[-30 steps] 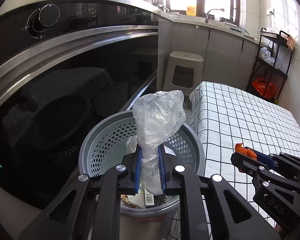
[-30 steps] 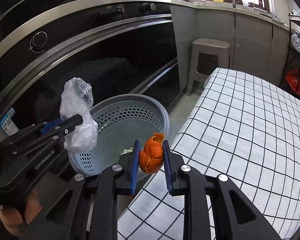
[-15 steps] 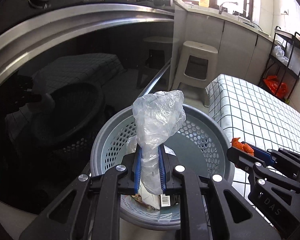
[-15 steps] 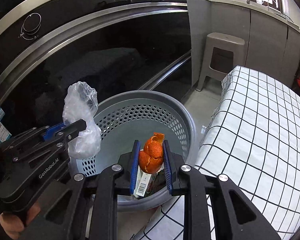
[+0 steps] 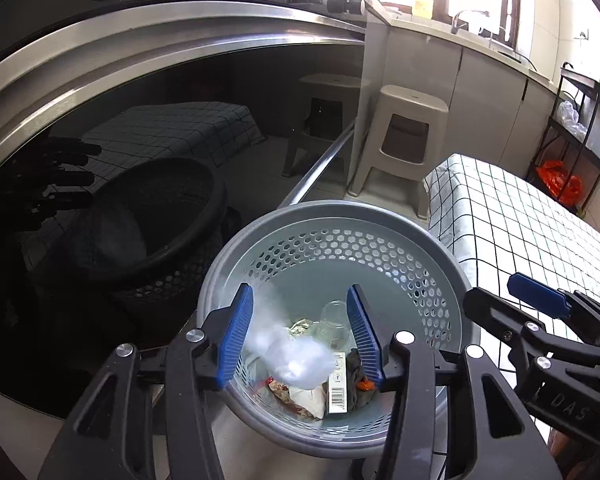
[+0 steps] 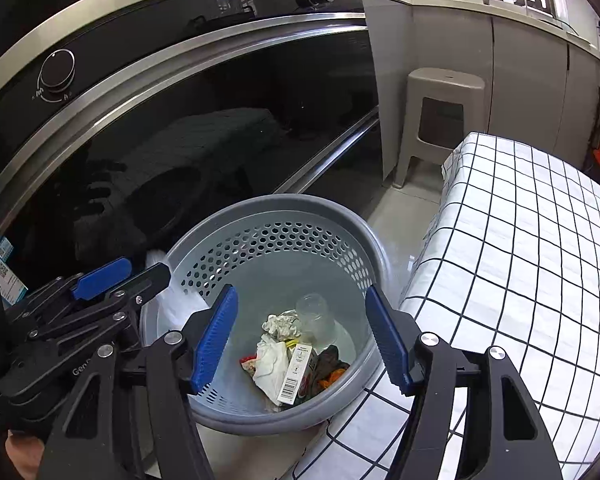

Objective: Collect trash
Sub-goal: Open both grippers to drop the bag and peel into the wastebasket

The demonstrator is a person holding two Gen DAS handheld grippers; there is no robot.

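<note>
A grey perforated basket [image 5: 340, 212] [image 6: 272, 204] stands on the floor below both grippers. My left gripper [image 5: 300, 336] [image 6: 128, 276] hangs over it with its jaws opening. A clear plastic bag [image 5: 292, 356] [image 6: 178, 302], blurred, is loose between them and dropping into the basket, with no pad pressing on it. My right gripper [image 6: 302, 340] [image 5: 512, 298] is also over the basket, jaws opening with nothing between them. The orange peel [image 6: 330, 376] lies at the basket's bottom beside a small carton [image 6: 298, 374], crumpled paper [image 6: 280, 324] and a clear cup [image 6: 316, 316].
A table with a black-and-white checked cloth [image 6: 520, 260] touches the basket's right side. A dark glass oven front [image 6: 160, 140] with a steel rail rises just behind the basket. A beige plastic stool [image 6: 444, 112] stands farther back by the cabinets.
Both grippers went from shut to open over the basket. The plastic bag slipped out of the left jaws and is falling. The orange peel left the right jaws and now lies in the basket.
</note>
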